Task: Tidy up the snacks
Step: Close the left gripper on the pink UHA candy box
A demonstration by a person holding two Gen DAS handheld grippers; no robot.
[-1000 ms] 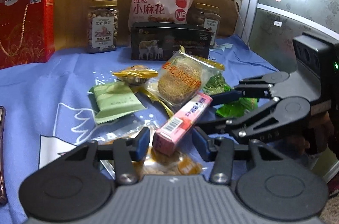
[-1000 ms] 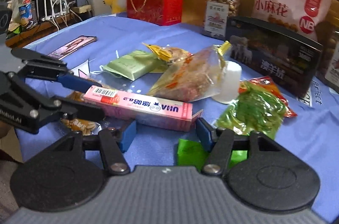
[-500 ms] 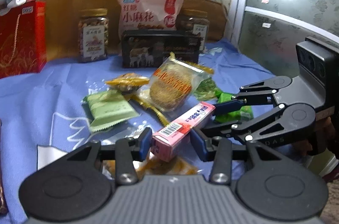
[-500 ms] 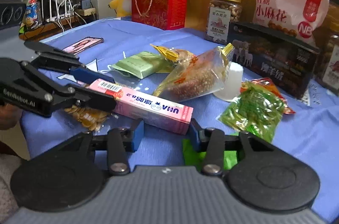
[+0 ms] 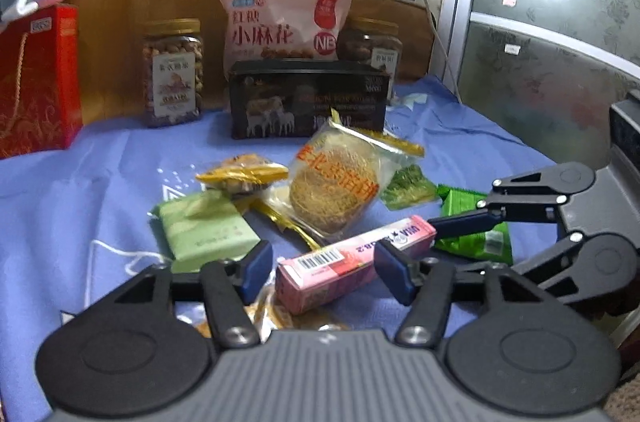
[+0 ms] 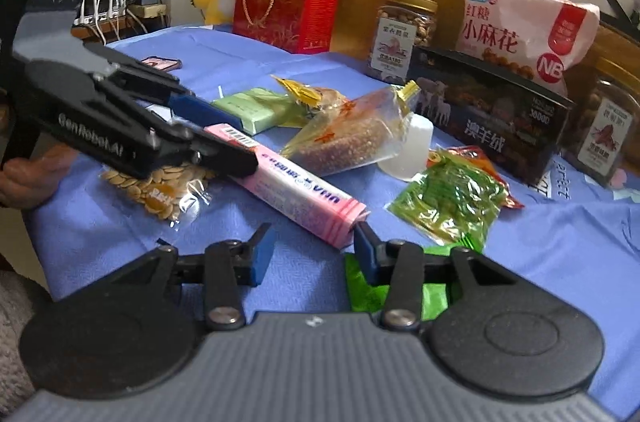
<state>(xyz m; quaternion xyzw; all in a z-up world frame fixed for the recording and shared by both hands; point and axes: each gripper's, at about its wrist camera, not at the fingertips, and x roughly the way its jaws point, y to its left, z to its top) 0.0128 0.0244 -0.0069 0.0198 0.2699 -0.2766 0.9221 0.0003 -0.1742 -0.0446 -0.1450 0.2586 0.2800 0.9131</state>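
A long pink candy box (image 5: 352, 258) lies between both grippers over the blue cloth; it also shows in the right wrist view (image 6: 296, 184). My left gripper (image 5: 320, 272) has its jaws apart around the barcode end, with gaps on both sides. My right gripper (image 6: 310, 254) has its jaws apart at the other end; the box end touches only the right finger. From the left wrist view the right gripper (image 5: 416, 242) reaches in from the right. From the right wrist view the left gripper (image 6: 216, 126) reaches in from the left.
Loose snacks lie on the blue cloth (image 5: 80, 190): a green packet (image 5: 204, 230), a round cake bag (image 5: 340, 182), a yellow packet (image 5: 242, 174), green bags (image 6: 448, 198), seeds (image 6: 160, 188). A black box (image 5: 308, 102), nut jars (image 5: 172, 70), a pink bag (image 5: 280, 18) and a red gift bag (image 5: 36, 78) stand behind.
Both grippers' jaws have opened wider around the pink box. The box has shifted, its far end now off centre against the right gripper's right finger.
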